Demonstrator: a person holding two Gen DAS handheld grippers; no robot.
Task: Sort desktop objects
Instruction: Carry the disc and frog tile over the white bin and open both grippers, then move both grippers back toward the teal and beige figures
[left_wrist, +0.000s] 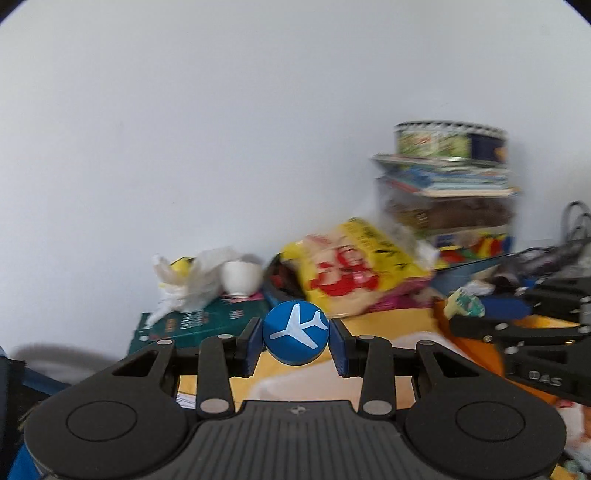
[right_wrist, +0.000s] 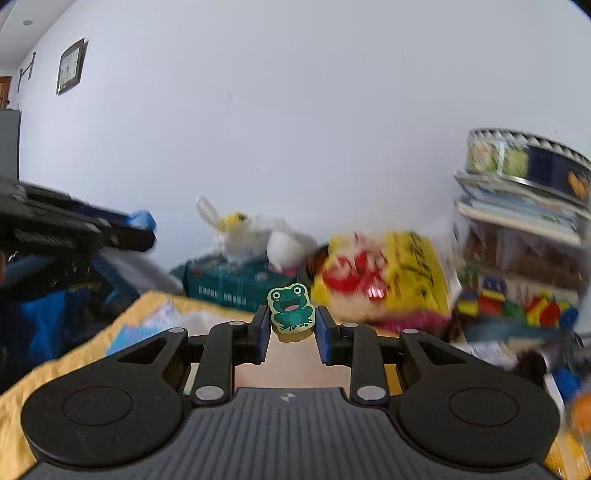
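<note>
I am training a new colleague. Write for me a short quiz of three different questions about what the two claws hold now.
1. True or false: the left claw grips a blue round piece with a white airplane.
2. What animal is on the piece in the right claw?
3. The white cup stands on: A) green book B) yellow bag

Key: 1 true; 2 frog; 3 A

Claw-mounted fisheyes, shared cluttered wall (left_wrist: 258, 129)
</note>
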